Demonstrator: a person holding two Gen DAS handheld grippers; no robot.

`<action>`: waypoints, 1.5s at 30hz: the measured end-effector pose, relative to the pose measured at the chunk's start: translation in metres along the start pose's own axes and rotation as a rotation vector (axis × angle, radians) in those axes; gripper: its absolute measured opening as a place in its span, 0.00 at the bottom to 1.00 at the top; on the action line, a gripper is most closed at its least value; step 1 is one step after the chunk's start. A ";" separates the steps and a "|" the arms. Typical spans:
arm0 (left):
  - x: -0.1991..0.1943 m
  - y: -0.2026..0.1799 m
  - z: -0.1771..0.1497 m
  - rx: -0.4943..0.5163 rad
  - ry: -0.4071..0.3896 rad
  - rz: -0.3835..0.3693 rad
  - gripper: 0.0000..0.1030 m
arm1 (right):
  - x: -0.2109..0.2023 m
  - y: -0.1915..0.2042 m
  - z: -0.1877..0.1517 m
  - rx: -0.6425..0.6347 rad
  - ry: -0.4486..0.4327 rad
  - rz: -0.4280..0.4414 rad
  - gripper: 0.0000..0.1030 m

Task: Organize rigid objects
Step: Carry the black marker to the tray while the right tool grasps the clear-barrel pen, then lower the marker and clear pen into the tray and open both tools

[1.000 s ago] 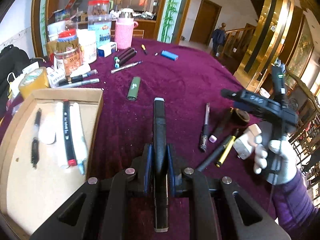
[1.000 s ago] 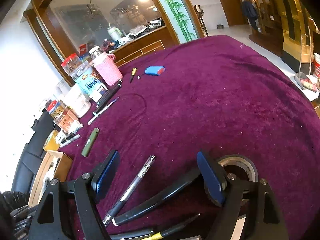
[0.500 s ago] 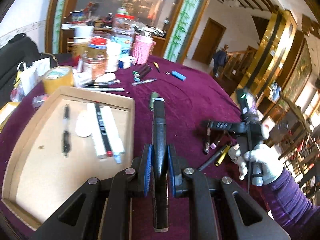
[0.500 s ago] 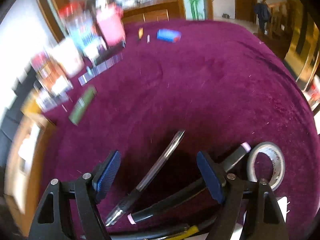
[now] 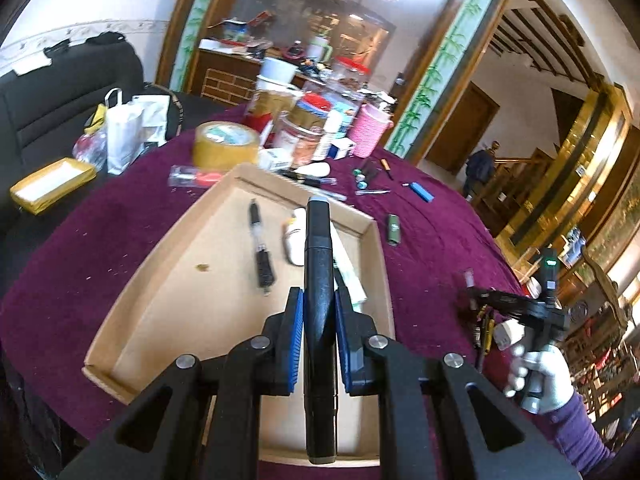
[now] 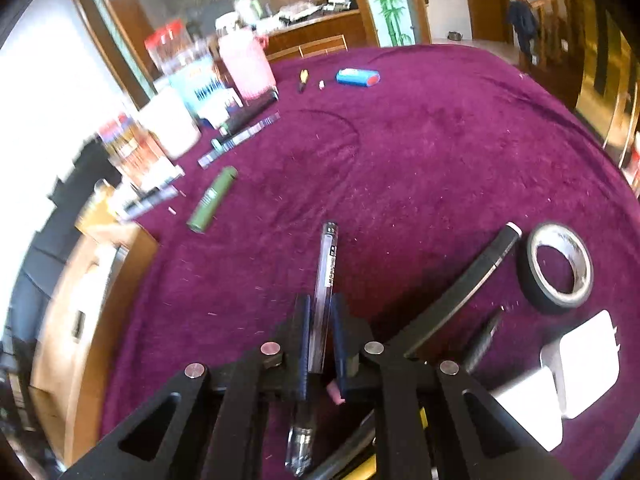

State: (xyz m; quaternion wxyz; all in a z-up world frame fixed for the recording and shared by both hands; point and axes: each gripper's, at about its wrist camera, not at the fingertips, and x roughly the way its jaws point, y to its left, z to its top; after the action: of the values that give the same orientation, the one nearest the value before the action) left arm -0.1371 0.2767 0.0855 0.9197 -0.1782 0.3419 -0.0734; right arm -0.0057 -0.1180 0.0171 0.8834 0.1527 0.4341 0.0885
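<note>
My left gripper (image 5: 319, 300) is shut on a black marker (image 5: 318, 248) with a grey tip, held above the cardboard tray (image 5: 160, 300). In the tray lie a black pen (image 5: 260, 248) and white markers (image 5: 294, 236), partly hidden by the held marker. My right gripper (image 6: 322, 312) is closing tight on a clear pen (image 6: 326, 264) that lies on the purple cloth; both pads press its barrel. In the left wrist view the right gripper (image 5: 516, 308) sits low over the cloth at the right, in a gloved hand (image 5: 540, 368).
Beside the clear pen lie a black marker (image 6: 472, 280), a black tape roll (image 6: 556, 268) and a white plug (image 6: 580, 372). Farther off are a green tube (image 6: 212, 200), a blue lighter (image 6: 356, 78), jars (image 5: 304, 132) and a tan tape roll (image 5: 226, 146). A person stands far off in the doorway.
My left gripper carried the black marker leftward from the cloth to over the tray. My right gripper went from open around the clear pen to shut on it.
</note>
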 end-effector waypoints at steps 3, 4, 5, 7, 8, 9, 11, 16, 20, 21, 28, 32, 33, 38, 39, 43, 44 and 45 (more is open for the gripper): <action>0.007 0.010 0.004 -0.027 0.022 0.006 0.15 | -0.019 0.004 0.003 0.041 -0.036 0.096 0.09; 0.010 0.013 0.007 -0.034 0.029 0.013 0.15 | -0.024 0.008 0.006 0.048 -0.047 0.128 0.09; 0.011 0.015 0.008 -0.038 0.035 0.022 0.15 | -0.030 0.012 0.008 0.051 -0.056 0.158 0.09; 0.018 0.019 0.015 -0.038 0.044 0.045 0.15 | -0.042 0.027 0.014 0.039 -0.079 0.216 0.09; 0.021 0.020 0.019 -0.034 0.048 0.060 0.15 | -0.047 0.033 0.015 0.028 -0.086 0.234 0.09; 0.023 0.020 0.021 -0.029 0.053 0.076 0.15 | -0.052 0.043 0.017 0.013 -0.095 0.257 0.10; 0.033 0.022 0.030 -0.014 0.071 0.111 0.15 | -0.058 0.060 0.022 -0.015 -0.106 0.298 0.10; 0.068 0.029 0.050 0.009 0.142 0.172 0.15 | -0.065 0.112 0.029 -0.113 -0.090 0.391 0.10; 0.104 0.041 0.061 -0.007 0.221 0.204 0.15 | -0.054 0.156 0.026 -0.180 -0.020 0.468 0.10; 0.111 0.045 0.062 -0.020 0.243 0.207 0.15 | -0.049 0.166 0.023 -0.194 0.007 0.490 0.10; 0.109 0.054 0.066 -0.064 0.252 0.181 0.33 | -0.004 0.232 0.001 -0.307 0.139 0.512 0.10; 0.068 0.053 0.061 -0.082 0.141 0.120 0.44 | 0.024 0.252 0.002 -0.331 0.179 0.473 0.10; 0.059 0.054 0.059 -0.091 0.118 0.106 0.50 | 0.032 0.257 0.003 -0.340 0.185 0.456 0.10; 0.013 0.069 0.039 -0.160 0.022 0.060 0.56 | 0.066 0.280 0.017 -0.361 0.197 0.376 0.10; 0.008 0.072 0.036 -0.170 0.014 0.059 0.56 | 0.074 0.285 0.019 -0.375 0.199 0.347 0.10; -0.005 0.084 0.021 -0.215 0.002 0.052 0.56 | 0.099 0.298 0.022 -0.389 0.230 0.291 0.10; -0.007 0.086 0.017 -0.227 0.002 0.050 0.57 | 0.105 0.301 0.021 -0.394 0.239 0.280 0.11; -0.008 0.087 0.015 -0.231 0.002 0.053 0.58 | 0.110 0.302 0.021 -0.397 0.244 0.269 0.11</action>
State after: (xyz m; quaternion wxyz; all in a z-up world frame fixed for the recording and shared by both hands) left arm -0.1327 0.3635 0.0680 0.8944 -0.2739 0.3535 -0.0091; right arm 0.0709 0.1930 0.0524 0.8174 0.0211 0.4875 0.3064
